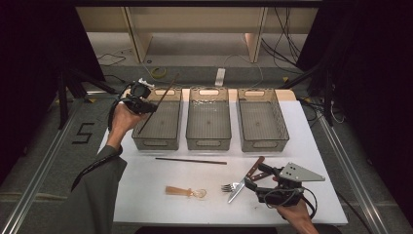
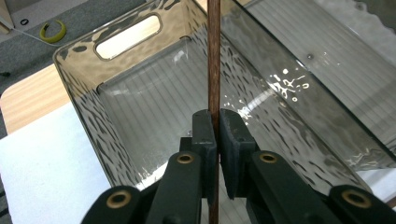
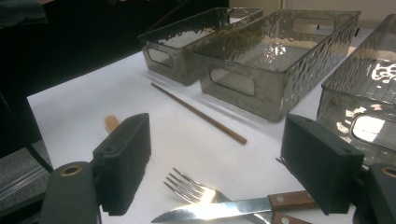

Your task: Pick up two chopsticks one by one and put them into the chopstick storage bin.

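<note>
Fig.: sorting cutlery into bins, chopstick placement. Left tool (image 1: pixel 144 104) is clamped on a dark brown wooden chopstick (image 1: pixel 158 103), held approx. mid-length; in the left gripper view the stick (image 2: pixel 214 60) runs straight up betw. the two pads, over the leftmost of three clear ribbed bins (image 1: pixel 157 139). In the high view the stick slants across that bin, upper end past its far rim, lower end over the bin floor.

To do the step well (judgement): lower the stick until it lies roughly parallel w/ the bin's long side, ends inside the walls, then let go low so it does not bounce or rest on a rim.

Chopstick: thin, straight, matte reddish-brown, even width. Its twin (image 1: pixel 191 160) lies on the white worktop (image 1: pixel 146 185) just in front of the bins.

Right tool (image 1: pixel 257 181) stands wide apart, gripping nothing, poised around the wood handle of a serrated knife (image 3: pixel 224 208) that crosses a fork (image 3: pixel 189 187). A pale-handled clear spoon (image 1: pixel 185 191) lies apart, to the left.
</note>
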Available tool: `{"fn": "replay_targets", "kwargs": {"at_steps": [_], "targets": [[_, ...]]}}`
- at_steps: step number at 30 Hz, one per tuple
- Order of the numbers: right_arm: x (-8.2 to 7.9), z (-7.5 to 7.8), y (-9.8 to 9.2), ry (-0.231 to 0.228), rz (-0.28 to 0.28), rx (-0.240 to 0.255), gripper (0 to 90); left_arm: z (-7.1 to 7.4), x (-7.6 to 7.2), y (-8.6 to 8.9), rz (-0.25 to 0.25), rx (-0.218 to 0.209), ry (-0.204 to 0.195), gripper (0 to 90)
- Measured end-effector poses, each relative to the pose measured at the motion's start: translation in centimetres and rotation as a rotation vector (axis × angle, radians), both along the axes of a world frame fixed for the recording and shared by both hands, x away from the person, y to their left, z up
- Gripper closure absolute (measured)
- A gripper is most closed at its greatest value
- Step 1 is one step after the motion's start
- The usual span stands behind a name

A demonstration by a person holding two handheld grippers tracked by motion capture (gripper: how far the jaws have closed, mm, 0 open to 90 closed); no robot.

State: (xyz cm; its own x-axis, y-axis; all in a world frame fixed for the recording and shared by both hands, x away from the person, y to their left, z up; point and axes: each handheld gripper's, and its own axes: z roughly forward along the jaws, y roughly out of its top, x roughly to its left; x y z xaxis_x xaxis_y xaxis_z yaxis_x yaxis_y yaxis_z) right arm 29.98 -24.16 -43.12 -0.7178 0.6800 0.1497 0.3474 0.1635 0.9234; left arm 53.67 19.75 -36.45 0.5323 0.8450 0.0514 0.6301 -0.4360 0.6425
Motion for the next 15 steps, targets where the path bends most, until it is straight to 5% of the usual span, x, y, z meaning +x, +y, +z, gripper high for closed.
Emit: {"fn": "replay_targets", "kwargs": {"at_steps": [15], "targets": [[0.0, -0.1, 0.1, 0.008, 0.000, -0.004, 25.2, -1.7, 0.1, 0.4, 0.025, 0.004, 0.013, 84.1]]}}
